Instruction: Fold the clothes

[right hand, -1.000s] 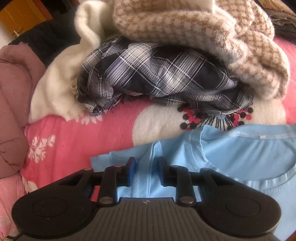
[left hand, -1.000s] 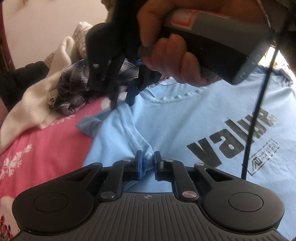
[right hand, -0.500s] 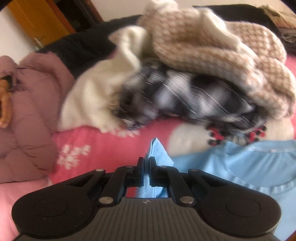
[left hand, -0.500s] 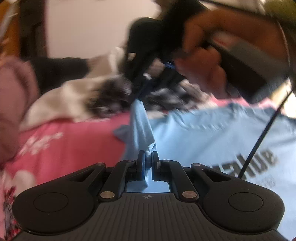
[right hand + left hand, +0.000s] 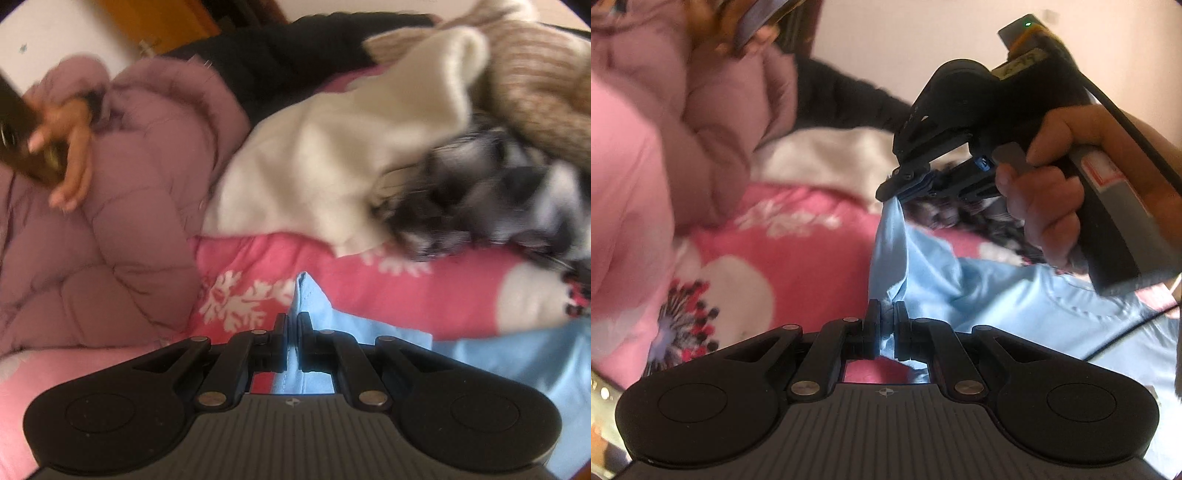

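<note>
Light-blue cotton T-shirt [image 5: 960,291] is being pinched at its side edge by both claws, left claw [image 5: 885,319] & right claw [image 5: 292,334] clenched on fabric; body is lying rightward on pink floral bed cover [image 5: 798,254], so fold is likely being carried that way.

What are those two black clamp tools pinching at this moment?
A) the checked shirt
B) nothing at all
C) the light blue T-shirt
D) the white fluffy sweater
C: the left gripper and the right gripper are each shut on a bunched edge of the light blue T-shirt, lifting it off the pink bedspread.
</note>
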`<state>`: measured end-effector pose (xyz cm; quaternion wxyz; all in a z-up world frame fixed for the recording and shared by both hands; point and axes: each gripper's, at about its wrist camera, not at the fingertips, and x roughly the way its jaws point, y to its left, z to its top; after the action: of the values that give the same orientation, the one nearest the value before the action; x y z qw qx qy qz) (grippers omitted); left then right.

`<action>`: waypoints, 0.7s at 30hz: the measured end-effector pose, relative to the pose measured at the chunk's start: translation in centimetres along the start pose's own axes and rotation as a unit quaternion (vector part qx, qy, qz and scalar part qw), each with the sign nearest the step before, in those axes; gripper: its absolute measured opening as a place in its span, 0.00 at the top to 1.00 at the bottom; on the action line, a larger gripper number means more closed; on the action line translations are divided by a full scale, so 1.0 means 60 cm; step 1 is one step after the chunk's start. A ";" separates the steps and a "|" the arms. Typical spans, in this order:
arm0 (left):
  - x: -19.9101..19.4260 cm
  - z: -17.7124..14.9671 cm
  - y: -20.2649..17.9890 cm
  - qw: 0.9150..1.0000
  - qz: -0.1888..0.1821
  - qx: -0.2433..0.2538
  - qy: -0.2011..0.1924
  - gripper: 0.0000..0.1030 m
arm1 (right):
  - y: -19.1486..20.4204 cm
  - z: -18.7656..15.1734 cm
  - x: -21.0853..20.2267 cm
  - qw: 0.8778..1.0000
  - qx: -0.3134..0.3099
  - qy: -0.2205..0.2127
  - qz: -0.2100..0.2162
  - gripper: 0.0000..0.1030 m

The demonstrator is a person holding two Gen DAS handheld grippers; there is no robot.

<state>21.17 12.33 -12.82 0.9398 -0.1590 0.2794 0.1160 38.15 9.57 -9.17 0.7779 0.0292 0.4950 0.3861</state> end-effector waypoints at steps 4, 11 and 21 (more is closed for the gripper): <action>0.011 0.008 0.025 0.999 0.014 -0.034 0.009 0.96 | 0.012 -0.003 0.033 1.000 -0.014 0.006 -0.004 0.96; 0.022 0.022 0.066 0.995 0.043 -0.084 0.020 0.96 | 0.022 0.008 0.058 0.999 -0.031 -0.007 0.012 0.96; 0.042 0.019 0.083 0.990 0.096 -0.086 0.052 0.94 | 0.024 0.009 0.118 1.000 -0.018 -0.006 0.023 0.95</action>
<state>22.24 17.64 -14.51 0.8912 -0.2179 0.3309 0.2210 39.29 15.21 -13.58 0.7723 0.0289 0.4825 0.4122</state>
